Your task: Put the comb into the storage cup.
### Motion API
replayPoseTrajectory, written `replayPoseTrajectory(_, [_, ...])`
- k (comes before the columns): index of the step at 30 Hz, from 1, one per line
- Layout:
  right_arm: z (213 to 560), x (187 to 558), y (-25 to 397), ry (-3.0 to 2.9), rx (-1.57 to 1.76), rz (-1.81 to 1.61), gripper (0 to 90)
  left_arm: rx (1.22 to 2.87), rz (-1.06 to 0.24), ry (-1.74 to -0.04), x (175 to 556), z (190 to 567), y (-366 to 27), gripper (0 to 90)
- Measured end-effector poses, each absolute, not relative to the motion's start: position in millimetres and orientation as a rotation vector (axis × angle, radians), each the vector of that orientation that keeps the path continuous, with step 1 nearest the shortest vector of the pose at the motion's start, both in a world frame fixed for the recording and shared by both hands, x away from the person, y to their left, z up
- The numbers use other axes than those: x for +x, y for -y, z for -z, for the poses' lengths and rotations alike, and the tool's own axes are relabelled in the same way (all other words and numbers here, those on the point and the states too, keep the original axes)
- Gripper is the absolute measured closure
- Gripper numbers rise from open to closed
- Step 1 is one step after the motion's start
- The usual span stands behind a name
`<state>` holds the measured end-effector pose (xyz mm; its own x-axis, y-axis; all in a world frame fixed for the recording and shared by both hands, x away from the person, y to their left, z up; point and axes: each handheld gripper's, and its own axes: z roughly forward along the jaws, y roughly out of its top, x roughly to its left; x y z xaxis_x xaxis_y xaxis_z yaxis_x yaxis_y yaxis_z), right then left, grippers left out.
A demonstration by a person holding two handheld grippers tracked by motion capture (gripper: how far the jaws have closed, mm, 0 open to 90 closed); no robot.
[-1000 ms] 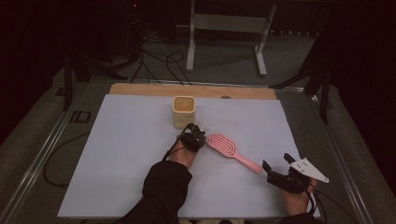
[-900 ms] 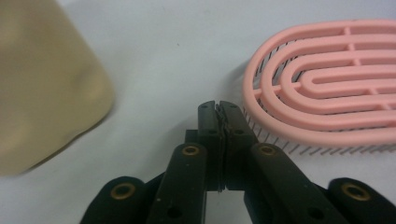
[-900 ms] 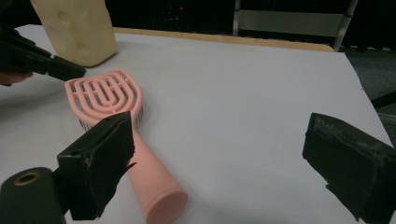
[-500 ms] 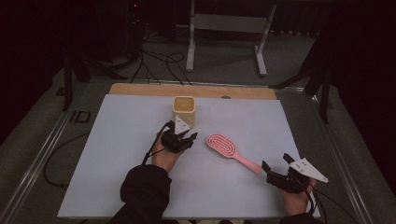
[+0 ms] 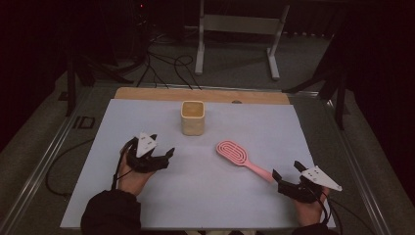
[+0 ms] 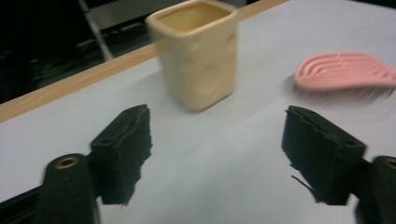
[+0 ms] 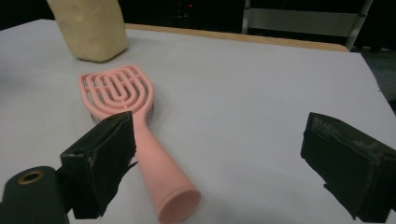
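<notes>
1. On a white table [image 5: 205,196], a pink brush [image 5: 243,161] lies flat, its oval head toward the cup [image 5: 193,117] and its handle running diagonally back to the near right edge.

2. The right gripper [image 5: 292,177] sits just beside the handle's butt end, jaws spread wide and holding nothing; in its own view the handle [image 7: 161,179] passes close by the left jaw, the butt pointing back at the camera.

3. The left gripper [image 5: 164,153] hangs over the table's left half, well apart from the brush, jaws likewise spread and empty; its view looks toward the cup [image 6: 198,51], with the brush head [image 6: 344,71] off to the right.

4. By this onlooker's reckoning the right hand is far the nearer, and the brush's long axis points almost straight at it: a short reach forward and slightly left would put the handle between the jaws.
</notes>
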<state>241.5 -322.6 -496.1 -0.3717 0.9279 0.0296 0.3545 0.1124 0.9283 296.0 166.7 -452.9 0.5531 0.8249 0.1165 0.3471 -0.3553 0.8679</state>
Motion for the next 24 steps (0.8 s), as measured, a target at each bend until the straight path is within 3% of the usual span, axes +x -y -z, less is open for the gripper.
replayPoseTrajectory(7, [496.5,241.3,320.5,-1.822,1.218,-1.263,9.8,1.844,-0.659,-1.027,270.1,470.1,-218.4,12.2])
replayPoseTrajectory(15, [496.0,240.9,316.3,-1.847,1.19,-1.273,9.7,1.816,-0.68,-1.041,247.4,479.6,-246.3,1.0])
replayPoseTrajectory(24, [494.4,239.3,315.9,-1.853,1.181,-1.293,8.6,1.721,-0.693,-1.052,240.6,484.0,-257.2,0.0])
